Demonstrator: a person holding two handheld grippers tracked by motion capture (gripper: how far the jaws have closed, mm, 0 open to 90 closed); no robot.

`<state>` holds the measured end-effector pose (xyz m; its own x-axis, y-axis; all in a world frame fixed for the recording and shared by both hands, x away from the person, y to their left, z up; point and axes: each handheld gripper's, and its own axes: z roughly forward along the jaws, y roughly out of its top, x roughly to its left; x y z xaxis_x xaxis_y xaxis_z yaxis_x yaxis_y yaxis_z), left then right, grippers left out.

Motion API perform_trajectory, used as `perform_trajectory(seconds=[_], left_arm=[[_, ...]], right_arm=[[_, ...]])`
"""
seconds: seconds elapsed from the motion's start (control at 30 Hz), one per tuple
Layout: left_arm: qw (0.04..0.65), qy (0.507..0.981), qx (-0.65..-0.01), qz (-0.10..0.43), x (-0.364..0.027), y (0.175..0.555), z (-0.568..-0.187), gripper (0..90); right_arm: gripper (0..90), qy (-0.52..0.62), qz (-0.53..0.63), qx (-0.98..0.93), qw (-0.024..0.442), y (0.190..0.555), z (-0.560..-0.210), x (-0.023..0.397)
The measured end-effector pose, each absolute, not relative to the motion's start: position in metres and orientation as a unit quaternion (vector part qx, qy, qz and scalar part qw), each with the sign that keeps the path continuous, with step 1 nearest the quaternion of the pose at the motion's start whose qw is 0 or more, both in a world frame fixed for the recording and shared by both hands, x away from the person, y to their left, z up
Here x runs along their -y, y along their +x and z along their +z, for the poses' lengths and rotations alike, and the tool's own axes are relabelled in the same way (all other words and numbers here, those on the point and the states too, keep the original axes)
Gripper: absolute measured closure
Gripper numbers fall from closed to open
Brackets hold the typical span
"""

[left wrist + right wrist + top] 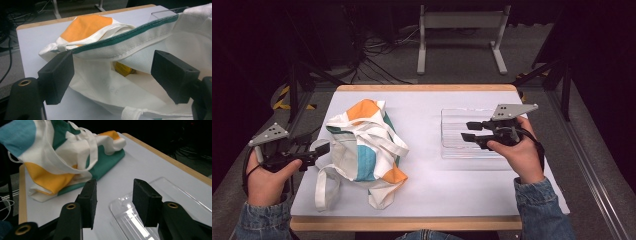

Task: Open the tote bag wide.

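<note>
A crumpled cloth tote bag (364, 145), white with orange, teal and dark green patches, lies on the left half of the white table (432, 185), its white strap loops (324, 187) trailing toward the near left corner. In the left gripper view the bag's mouth gapes: a green-trimmed hem (130, 37) runs across the top, and a yellow object (124, 69) shows deep inside, too hidden to identify.

The left gripper (323, 149) sits at the table's left edge, held in the person's left hand (264, 177), its jaws spread wide. Its tips reach the bag's near-left side; in its own view the jaws (112, 77) stand on either side of the open mouth, the left one at the hem, though whether it touches the cloth I cannot tell. Nothing is clamped between them.

On the right half of the table, near the right edge, lies a clear plastic tray (452, 135), flat and well apart from the bag. The right gripper (468, 131) hangs over it, held in the right hand (522, 155), jaws parted and empty, pointing left toward the bag. In the right gripper view its jaws (114, 200) frame the tray's near corner (130, 215), with the bag (65, 157) beyond.

A wooden rim (427, 88) borders the table's far edge.
</note>
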<state>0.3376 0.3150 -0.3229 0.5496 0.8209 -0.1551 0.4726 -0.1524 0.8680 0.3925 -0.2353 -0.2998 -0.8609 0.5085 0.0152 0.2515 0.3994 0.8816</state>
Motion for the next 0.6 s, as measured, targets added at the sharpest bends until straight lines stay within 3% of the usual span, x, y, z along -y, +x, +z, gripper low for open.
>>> perform_trajectory(seconds=[0.07,0.27,0.4,0.6], left_arm=[[0.482,0.735,-0.441,0.181,-0.317,0.334,-0.323,19.4],[0.481,0.732,-0.445,0.186,-0.323,0.325,-0.323,18.4],[0.482,0.729,-0.449,0.186,-0.327,0.319,-0.323,17.9],[0.483,0.731,-0.443,0.189,-0.326,0.318,-0.32,17.6]], right_arm=[[60.0,0.211,0.506,-0.828,0.116,0.396,-0.296,0.222],[55.9,0.17,0.515,-0.83,0.128,0.403,-0.287,0.187],[54.3,0.154,0.498,-0.849,0.086,0.41,-0.286,0.158],[49.5,0.133,0.51,-0.847,0.065,0.407,-0.282,0.129]])
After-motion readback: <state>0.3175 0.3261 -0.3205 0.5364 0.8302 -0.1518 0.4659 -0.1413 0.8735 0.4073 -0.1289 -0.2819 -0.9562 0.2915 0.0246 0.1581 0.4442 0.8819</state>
